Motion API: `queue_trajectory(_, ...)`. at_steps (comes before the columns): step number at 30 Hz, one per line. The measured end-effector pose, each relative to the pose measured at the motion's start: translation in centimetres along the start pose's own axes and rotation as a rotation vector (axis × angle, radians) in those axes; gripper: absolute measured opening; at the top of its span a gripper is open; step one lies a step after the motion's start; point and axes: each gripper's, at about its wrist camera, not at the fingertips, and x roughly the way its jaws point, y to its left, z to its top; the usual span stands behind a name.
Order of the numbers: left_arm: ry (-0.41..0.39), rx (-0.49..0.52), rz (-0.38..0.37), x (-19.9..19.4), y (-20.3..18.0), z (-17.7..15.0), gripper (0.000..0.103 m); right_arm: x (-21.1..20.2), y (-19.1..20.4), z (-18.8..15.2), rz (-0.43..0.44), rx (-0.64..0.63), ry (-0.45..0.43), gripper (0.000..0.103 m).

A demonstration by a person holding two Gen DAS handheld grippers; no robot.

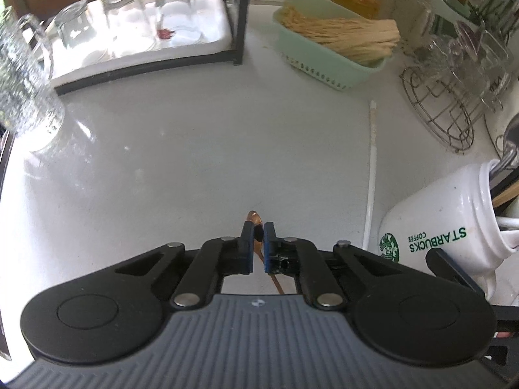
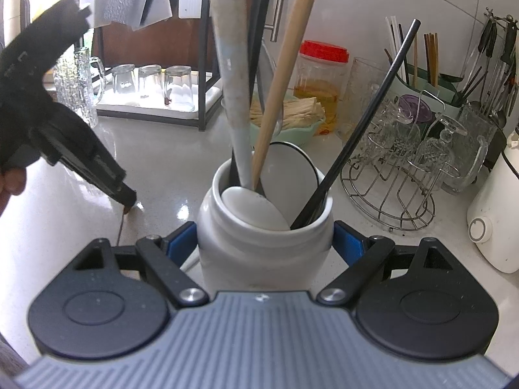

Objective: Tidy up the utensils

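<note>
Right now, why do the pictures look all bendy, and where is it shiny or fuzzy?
Left wrist view: the fisheye lens curves the counter, and the textured glass at the left edge is smeared. Right wrist view: window light makes a bright glare spot on the counter beside the white jar; the left gripper looks dark and soft against that light.
</note>
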Motion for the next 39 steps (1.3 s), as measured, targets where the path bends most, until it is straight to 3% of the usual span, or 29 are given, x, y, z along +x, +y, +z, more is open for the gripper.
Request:
queue_trajectory(12, -0.002, -0.017, -0.029, 0.1, 0.8, 0.4, 0.006, 0.0, 0.1, 0.0, -0.005, -0.001, 0.002, 0.091)
queue_trajectory(23, 0.047, -0.017, -0.005, 1.1, 0.9, 0.7, 0.006, 0.1, 0.1, 0.0, -0.004, -0.003, 0.003, 0.092)
queue_trajectory(32, 0.044, -0.041, -0.053, 1.1, 1.3, 1.2, 0.007, 0.1, 0.1, 0.1, -0.005, -0.008, 0.005, 0.092)
queue_trajectory(35, 0.057, -0.041, -0.053, 1.4, 1.4, 1.4, 0.019, 0.1, 0.1, 0.0, -0.005, -0.009, 0.005, 0.092)
queue_trajectory(37, 0.055, -0.041, -0.046, 1.5, 1.3, 1.4, 0.043, 0.2, 0.1, 0.1, -0.007, -0.011, 0.006, 0.092)
queue_trajectory(39, 0.037, -0.021, -0.044, 1.6, 0.9, 1.5, 0.044, 0.2, 0.2, 0.0, -0.009, -0.013, 0.006, 0.092)
